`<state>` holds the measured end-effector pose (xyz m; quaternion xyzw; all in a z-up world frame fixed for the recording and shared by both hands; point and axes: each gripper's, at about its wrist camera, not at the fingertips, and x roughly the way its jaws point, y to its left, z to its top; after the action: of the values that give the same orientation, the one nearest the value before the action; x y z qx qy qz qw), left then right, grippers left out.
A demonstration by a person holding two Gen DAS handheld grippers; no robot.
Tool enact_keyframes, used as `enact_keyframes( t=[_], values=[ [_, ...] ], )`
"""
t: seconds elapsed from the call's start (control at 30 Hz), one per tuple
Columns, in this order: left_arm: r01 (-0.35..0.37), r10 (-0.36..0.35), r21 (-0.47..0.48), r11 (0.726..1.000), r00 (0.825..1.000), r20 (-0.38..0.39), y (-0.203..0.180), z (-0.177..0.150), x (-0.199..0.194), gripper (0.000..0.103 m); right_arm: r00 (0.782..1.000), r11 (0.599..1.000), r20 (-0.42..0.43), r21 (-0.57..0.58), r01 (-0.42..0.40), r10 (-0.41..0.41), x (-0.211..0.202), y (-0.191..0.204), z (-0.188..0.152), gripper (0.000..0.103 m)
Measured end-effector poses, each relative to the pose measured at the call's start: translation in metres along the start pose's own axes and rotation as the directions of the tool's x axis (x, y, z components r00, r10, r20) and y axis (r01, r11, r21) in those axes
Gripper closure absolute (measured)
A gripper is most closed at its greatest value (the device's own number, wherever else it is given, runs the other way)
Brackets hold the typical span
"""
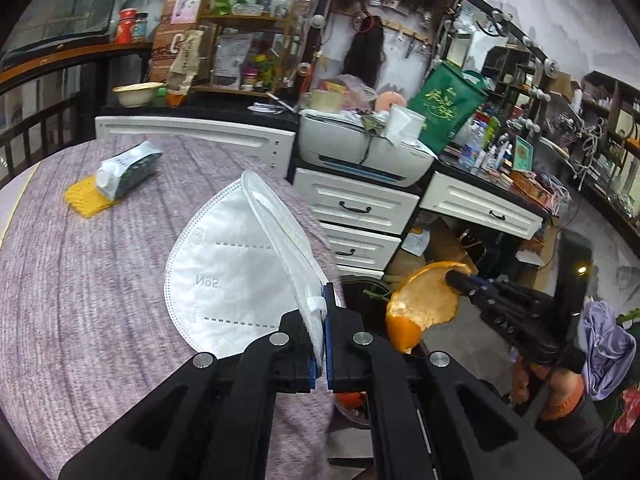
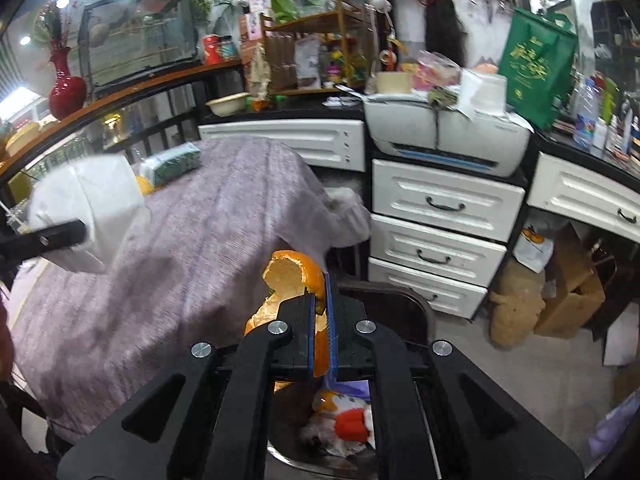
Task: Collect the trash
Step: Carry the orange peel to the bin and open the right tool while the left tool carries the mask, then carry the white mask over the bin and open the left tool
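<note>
My left gripper [image 1: 322, 300] is shut on the edge of a white folded face mask [image 1: 236, 264], held above the purple-clothed table [image 1: 80, 300]. My right gripper [image 2: 319, 294] is shut on a piece of orange peel [image 2: 294, 270]; the peel [image 1: 424, 304] also shows in the left wrist view, hanging to the right of the table's edge. A dark trash bin [image 2: 400, 304] stands on the floor beside the table, below the right gripper, with wrappers and scraps [image 2: 344, 424] inside. In the right wrist view the mask [image 2: 92, 212] appears blurred at the left.
A crushed green-and-white carton [image 1: 128, 170] lies on a yellow mat [image 1: 86, 198] at the table's far side. White drawers [image 2: 436, 236], a printer [image 1: 360, 148] and a cluttered black counter with a green bag [image 1: 444, 108] stand behind. Cardboard boxes [image 2: 568, 292] sit on the floor at the right.
</note>
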<state>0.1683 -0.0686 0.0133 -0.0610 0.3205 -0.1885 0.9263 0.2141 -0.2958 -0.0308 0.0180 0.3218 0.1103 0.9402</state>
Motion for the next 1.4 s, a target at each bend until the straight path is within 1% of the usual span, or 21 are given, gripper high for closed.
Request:
enact_keyframes(
  t=[0.13, 0.2, 0.27, 0.43, 0.6, 0.7, 0.73, 0.77, 0.8, 0.83, 0.87, 0.9, 0.93, 1.1, 1.2, 1.3, 1.4],
  values=[
    [0.033, -0.032, 0.032, 0.999, 0.999, -0.020, -0.024, 0.001, 0.014, 0.099, 0.996, 0.998, -0.073, 0.023, 0.053, -0.052, 0.023, -0.023, -0.020, 0.098],
    [0.043, -0.042, 0.048, 0.998, 0.999, -0.032, -0.034, 0.001, 0.022, 0.099, 0.990, 0.996, -0.117, 0.026, 0.088, -0.084, 0.039, -0.035, -0.032, 0.098],
    [0.055, -0.052, 0.064, 0.996, 0.997, -0.048, -0.044, 0.000, 0.032, 0.099, 0.983, 0.994, -0.156, 0.031, 0.103, -0.097, 0.053, -0.043, -0.040, 0.098],
    [0.083, -0.076, 0.074, 0.994, 0.993, -0.094, -0.060, -0.004, 0.055, 0.099, 0.957, 0.992, -0.269, 0.042, 0.120, -0.105, 0.090, -0.056, -0.068, 0.098],
    [0.111, -0.099, 0.095, 0.989, 0.988, -0.120, -0.076, -0.006, 0.069, 0.099, 0.938, 0.991, -0.332, 0.045, 0.125, -0.103, 0.110, -0.059, -0.084, 0.097],
    [0.127, -0.112, 0.106, 0.986, 0.985, -0.132, -0.084, -0.008, 0.073, 0.099, 0.924, 0.990, -0.369, 0.053, 0.129, -0.101, 0.117, -0.061, -0.093, 0.091],
    [0.133, -0.118, 0.108, 0.985, 0.983, -0.140, -0.087, -0.009, 0.075, 0.099, 0.922, 0.990, -0.374, 0.060, 0.127, -0.096, 0.118, -0.061, -0.095, 0.088],
    [0.138, -0.122, 0.108, 0.984, 0.982, -0.146, -0.089, -0.010, 0.077, 0.099, 0.922, 0.990, -0.377, 0.066, 0.125, -0.091, 0.117, -0.062, -0.096, 0.085],
    [0.141, -0.124, 0.109, 0.984, 0.981, -0.151, -0.090, -0.011, 0.079, 0.099, 0.923, 0.990, -0.374, 0.072, 0.124, -0.089, 0.115, -0.062, -0.096, 0.074],
    [0.145, -0.127, 0.112, 0.983, 0.979, -0.157, -0.093, -0.012, 0.081, 0.099, 0.928, 0.989, -0.360, 0.076, 0.129, -0.093, 0.111, -0.063, -0.097, 0.057],
    [0.149, -0.130, 0.116, 0.982, 0.978, -0.163, -0.094, -0.013, 0.082, 0.099, 0.933, 0.987, -0.344, 0.079, 0.137, -0.102, 0.106, -0.064, -0.096, 0.048],
    [0.153, -0.132, 0.118, 0.981, 0.977, -0.168, -0.096, -0.015, 0.084, 0.099, 0.937, 0.986, -0.331, 0.082, 0.143, -0.108, 0.103, -0.064, -0.096, 0.042],
    [0.157, -0.135, 0.119, 0.980, 0.976, -0.174, -0.097, -0.016, 0.085, 0.099, 0.943, 0.985, -0.313, 0.086, 0.147, -0.113, 0.098, -0.065, -0.095, 0.042],
    [0.176, -0.151, 0.116, 0.978, 0.969, -0.197, -0.105, -0.022, 0.092, 0.099, 0.953, 0.978, -0.279, 0.134, 0.159, -0.117, 0.077, -0.071, -0.093, 0.042],
    [0.190, -0.163, 0.119, 0.974, 0.964, -0.211, -0.111, -0.025, 0.098, 0.099, 0.960, 0.972, -0.243, 0.150, 0.182, -0.142, 0.060, -0.075, -0.091, 0.036],
    [0.207, -0.175, 0.117, 0.971, 0.956, -0.234, -0.118, -0.029, 0.107, 0.099, 0.956, 0.961, -0.217, 0.149, 0.232, -0.197, 0.047, -0.082, -0.092, 0.035],
    [0.211, -0.176, 0.111, 0.971, 0.948, -0.264, -0.122, -0.035, 0.120, 0.099, 0.951, 0.951, -0.212, 0.167, 0.260, -0.223, 0.038, -0.092, -0.095, 0.034]
  ],
)
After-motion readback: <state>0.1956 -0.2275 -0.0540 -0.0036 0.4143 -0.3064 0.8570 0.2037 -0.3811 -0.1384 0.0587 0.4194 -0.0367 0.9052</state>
